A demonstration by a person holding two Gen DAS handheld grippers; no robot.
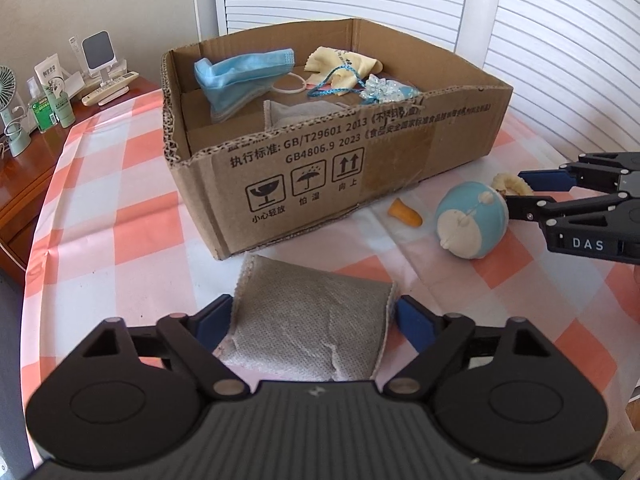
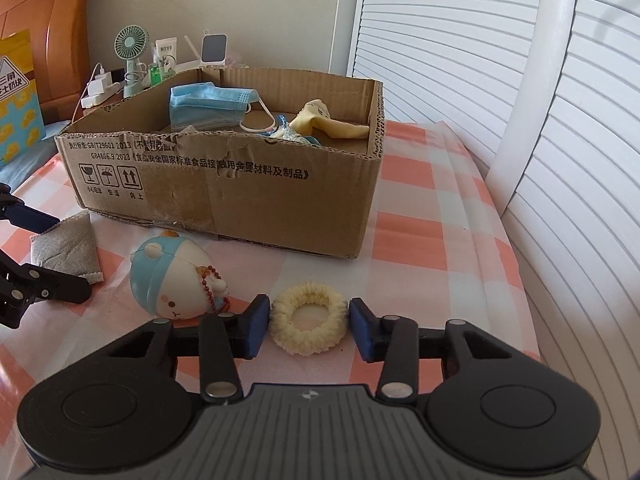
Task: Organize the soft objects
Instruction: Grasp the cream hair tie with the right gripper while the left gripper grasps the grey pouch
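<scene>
A cardboard box (image 1: 400, 152) stands on the checked tablecloth and holds a blue face mask (image 1: 240, 76), a yellow cloth (image 1: 340, 66), a blue beaded item and a grey pouch. My left gripper (image 1: 312, 320) is open, its pads either side of a grey fabric pouch (image 1: 312, 324) lying in front of the box. My right gripper (image 2: 306, 326) is open, its pads either side of a cream fluffy scrunchie (image 2: 306, 320) on the cloth. A blue and white plush ball (image 2: 172, 280) lies between the two grippers, also in the left wrist view (image 1: 468, 220).
A small orange soft piece (image 1: 404, 212) lies by the box front. A wooden side table at the left carries a green fan (image 2: 130, 44), bottles, a charger and a small screen (image 1: 96, 50). White slatted doors (image 2: 460, 40) stand behind and to the right.
</scene>
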